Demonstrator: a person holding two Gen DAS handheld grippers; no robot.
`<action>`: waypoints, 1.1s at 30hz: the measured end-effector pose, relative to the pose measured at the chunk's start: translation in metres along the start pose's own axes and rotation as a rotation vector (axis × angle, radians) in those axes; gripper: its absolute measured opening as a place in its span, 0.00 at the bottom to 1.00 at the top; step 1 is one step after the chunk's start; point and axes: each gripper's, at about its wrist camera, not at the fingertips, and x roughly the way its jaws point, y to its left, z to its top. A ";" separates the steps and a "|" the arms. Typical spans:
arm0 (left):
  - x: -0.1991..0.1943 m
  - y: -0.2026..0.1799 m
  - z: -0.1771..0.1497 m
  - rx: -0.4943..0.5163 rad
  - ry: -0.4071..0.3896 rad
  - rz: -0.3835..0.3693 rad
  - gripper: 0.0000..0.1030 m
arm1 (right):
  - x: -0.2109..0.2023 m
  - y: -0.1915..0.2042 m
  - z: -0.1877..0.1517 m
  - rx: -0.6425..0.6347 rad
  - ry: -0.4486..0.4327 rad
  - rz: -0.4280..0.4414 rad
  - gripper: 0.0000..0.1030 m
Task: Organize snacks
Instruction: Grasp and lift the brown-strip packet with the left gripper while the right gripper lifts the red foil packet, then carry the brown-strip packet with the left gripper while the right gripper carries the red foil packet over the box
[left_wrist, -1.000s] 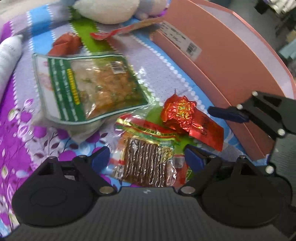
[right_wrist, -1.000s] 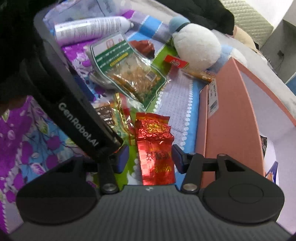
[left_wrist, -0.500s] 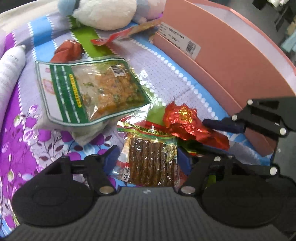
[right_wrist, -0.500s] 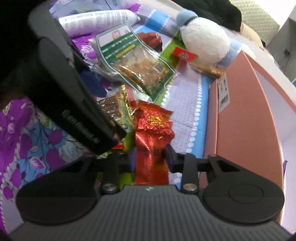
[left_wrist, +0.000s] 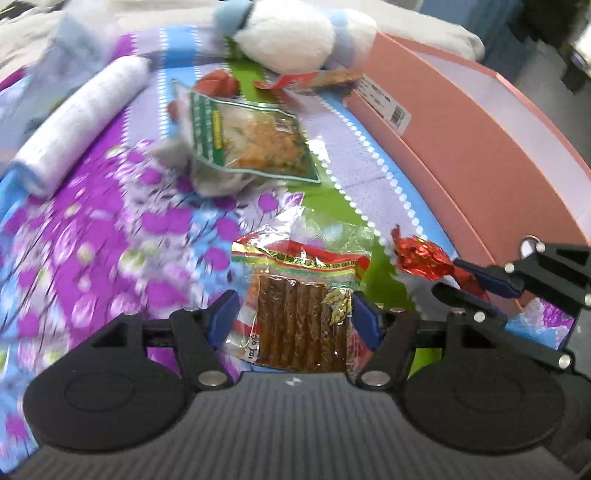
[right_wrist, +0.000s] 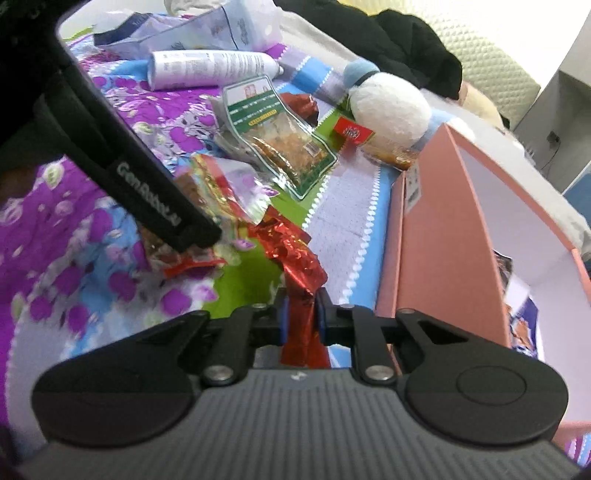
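Red foil packet (right_wrist: 301, 273) now sits pinched in the right tool (right_wrist: 302, 320), lifted clear for the pink box (right_wrist: 439, 236), while the left tool (left_wrist: 291, 317) has spread wide around the brown-stick snack pack (left_wrist: 303, 314).

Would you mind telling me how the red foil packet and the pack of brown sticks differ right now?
The red foil packet is opaque, shiny and crumpled; the pack of brown sticks is clear-windowed and flat. The right gripper is shut on the foil packet, while the stick pack sits between the open fingers of the left gripper. Both are sealed snacks outside the pink box.
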 end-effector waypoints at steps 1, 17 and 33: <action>-0.005 -0.003 -0.005 -0.016 -0.007 0.013 0.69 | -0.005 0.001 -0.004 -0.003 -0.006 -0.001 0.18; -0.048 -0.028 -0.071 -0.278 -0.066 0.122 0.70 | -0.043 0.024 -0.049 0.052 -0.013 0.063 0.22; -0.060 -0.015 -0.089 -0.337 -0.067 0.161 0.70 | -0.024 -0.007 -0.055 0.287 -0.105 0.283 0.80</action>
